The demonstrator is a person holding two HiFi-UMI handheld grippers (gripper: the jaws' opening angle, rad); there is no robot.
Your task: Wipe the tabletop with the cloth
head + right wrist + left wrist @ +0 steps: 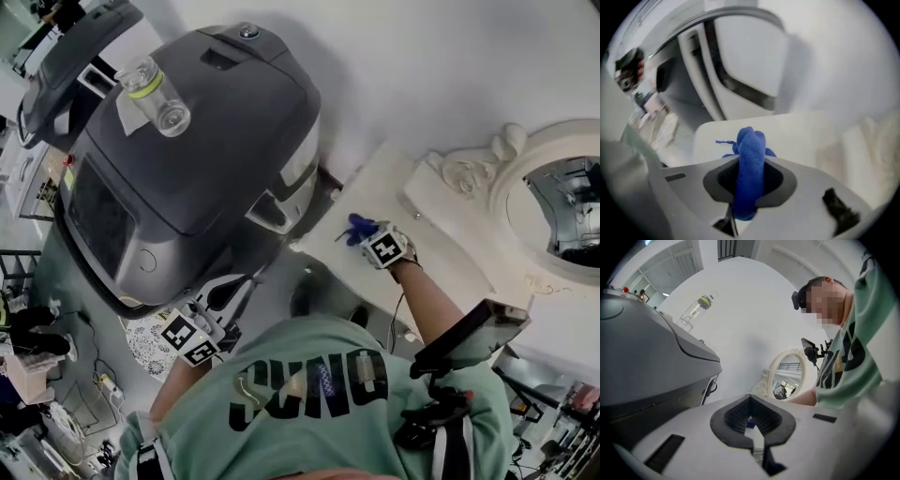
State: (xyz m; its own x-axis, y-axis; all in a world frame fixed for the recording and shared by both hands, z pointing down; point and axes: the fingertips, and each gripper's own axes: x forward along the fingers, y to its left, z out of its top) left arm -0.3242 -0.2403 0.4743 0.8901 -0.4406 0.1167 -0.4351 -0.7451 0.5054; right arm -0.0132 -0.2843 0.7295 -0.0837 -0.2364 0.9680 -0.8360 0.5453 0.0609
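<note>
Nearest the head camera is the person's green shirt, with both arms reaching out past it. The right gripper is over the white tabletop, close to the edge that faces a big dark grey machine, and a blue cloth pokes from its tips. The left gripper hangs off the tabletop, down beside the machine's front and well apart from the cloth. A clear bottle stands on the machine, and an ornate white mirror sits at the tabletop's far end. In the left gripper view the jaws are drawn nearly together, with only a thin slit of light between them and nothing held. In the right gripper view the jaws are clamped on the cloth, which is bunched into a roll whose long axis runs along the jaws and out past the tips toward the tabletop's near corner. Whether the cloth touches the surface cannot be told. The right hand looks the nearer one for wiping, and most of the tabletop stretches from the cloth toward the mirror.
</note>
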